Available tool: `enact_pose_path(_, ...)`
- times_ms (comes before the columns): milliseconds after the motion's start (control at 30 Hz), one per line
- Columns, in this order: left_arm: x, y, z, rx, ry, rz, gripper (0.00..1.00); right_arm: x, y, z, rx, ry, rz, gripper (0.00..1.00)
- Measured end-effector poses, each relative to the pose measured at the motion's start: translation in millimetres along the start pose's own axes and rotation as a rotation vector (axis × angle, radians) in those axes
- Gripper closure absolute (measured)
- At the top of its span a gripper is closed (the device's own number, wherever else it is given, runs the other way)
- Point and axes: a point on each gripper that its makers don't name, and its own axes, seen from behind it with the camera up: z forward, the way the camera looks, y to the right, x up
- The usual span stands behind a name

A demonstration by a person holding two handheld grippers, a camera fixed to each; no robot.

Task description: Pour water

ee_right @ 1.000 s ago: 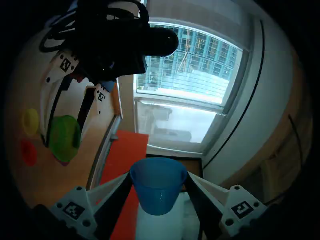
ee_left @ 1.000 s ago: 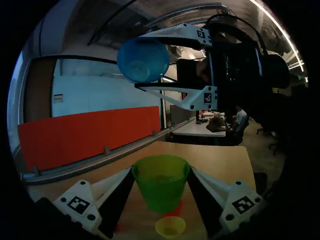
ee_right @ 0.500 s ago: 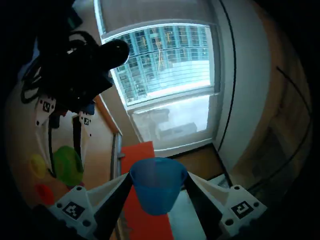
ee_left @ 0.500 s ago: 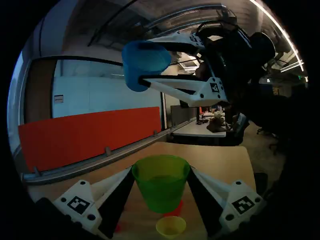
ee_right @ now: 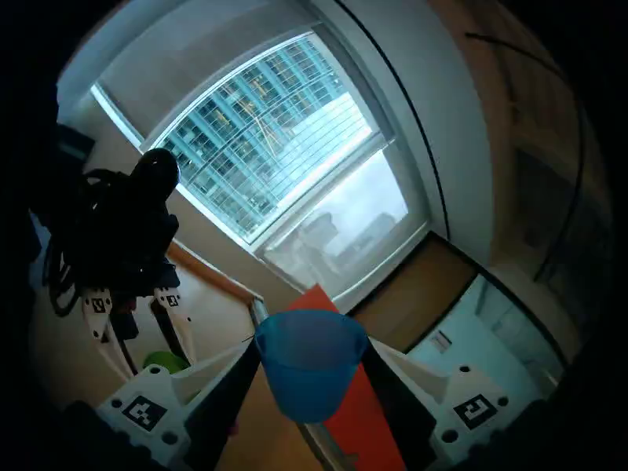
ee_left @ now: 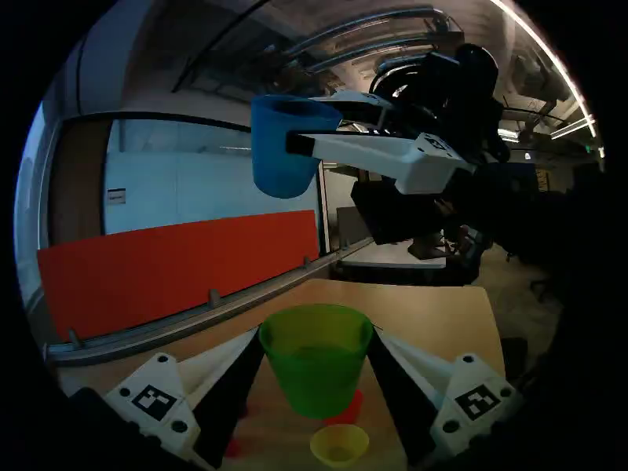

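Note:
In the left gripper view my left gripper (ee_left: 315,369) is shut on a green cup (ee_left: 315,357), held upright above the wooden table (ee_left: 439,314). High above it my right gripper (ee_left: 292,143) is shut on a blue cup (ee_left: 279,149), which stands upright with its rim on top. The right gripper view has the same blue cup (ee_right: 311,361) between my right gripper's (ee_right: 311,373) fingers, and the left gripper (ee_right: 145,337) with the green cup (ee_right: 165,361) far below at the left.
A small yellow cup (ee_left: 339,445) and a red cup (ee_left: 349,408) sit on the table below the green one. An orange panel (ee_left: 173,263) and a rail run along the table's far edge. Desks and a seated person lie beyond.
The right gripper has rolled the blue cup from lying sideways, mouth toward the left camera, back to upright and drawn slightly right. The left gripper and green cup stay still.

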Motion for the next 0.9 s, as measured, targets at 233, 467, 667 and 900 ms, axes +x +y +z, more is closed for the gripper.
enact_pose_path(233, 1, -1.0, -0.6, 0.001, -0.002, 0.007, 0.12, 12, -7, -3.6, 0.021, 0.036, 0.161, 0.08)
enact_pose_path(467, 3, -2.6, -0.5, 0.005, 0.0, 0.011, 0.13, 15, -18, -4.1, 0.045, 0.032, 0.321, 0.09)
enact_pose_path(667, 4, -1.7, -0.3, 0.004, -0.001, 0.014, 0.12, 18, -24, -3.6, 0.066, 0.033, 0.496, 0.09)
enact_pose_path(900, 6, -1.9, 0.0, 0.009, 0.003, 0.018, 0.12, 18, -31, -3.8, 0.105, 0.028, 0.661, 0.09)
